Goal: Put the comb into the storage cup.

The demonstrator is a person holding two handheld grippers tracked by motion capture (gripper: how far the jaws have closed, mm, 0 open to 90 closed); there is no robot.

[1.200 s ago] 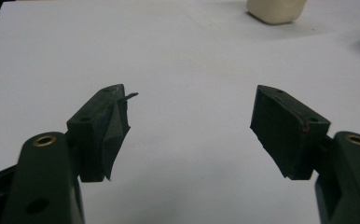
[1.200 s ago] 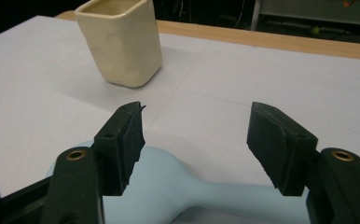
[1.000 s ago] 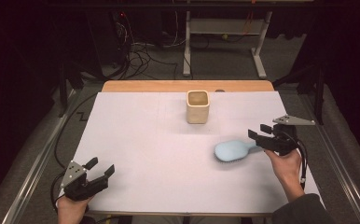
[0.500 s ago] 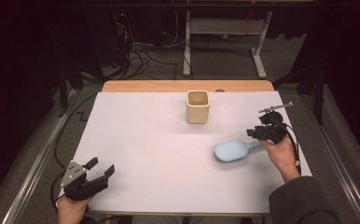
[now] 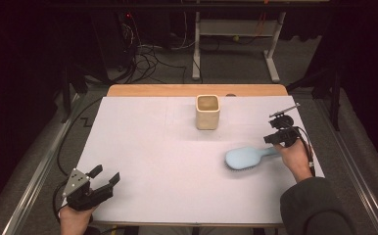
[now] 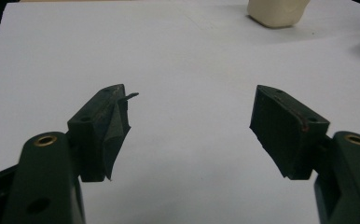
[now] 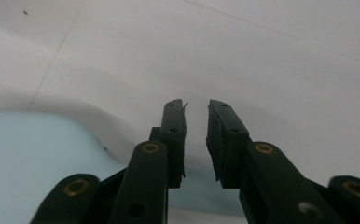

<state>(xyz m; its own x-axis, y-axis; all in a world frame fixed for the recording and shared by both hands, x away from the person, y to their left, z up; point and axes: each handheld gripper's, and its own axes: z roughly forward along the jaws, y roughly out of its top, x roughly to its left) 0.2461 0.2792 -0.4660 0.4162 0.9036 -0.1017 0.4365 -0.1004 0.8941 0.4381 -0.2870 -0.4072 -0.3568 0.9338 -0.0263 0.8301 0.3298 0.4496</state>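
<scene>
A light blue hairbrush [image 5: 246, 158] lies on the white table [image 5: 153, 147] at the right, its handle pointing right. My right gripper [image 5: 274, 138] hovers at the handle's end. Its jaws have just been closing and stand a narrow gap apart. In the right gripper view the gripper [image 7: 197, 105] shows bare table through that gap, while the brush [image 7: 38, 154] runs under the jaw bases; I see no pad pressing on it. My left gripper [image 5: 106, 173] rests at the near left corner, wide open and holding nothing [image 6: 194, 98].
A beige square cup [image 5: 207, 111] stands upright at the far middle, seen also as the cup [image 6: 276, 11] in the left gripper view. A wooden strip [image 5: 197, 90] borders the table's far edge. Beyond it are cables and a metal stand on the floor.
My right hand has shifted left and away from me, onto the brush handle's end, and its jaws have narrowed. The brush, the cup and my left gripper have stayed put.
</scene>
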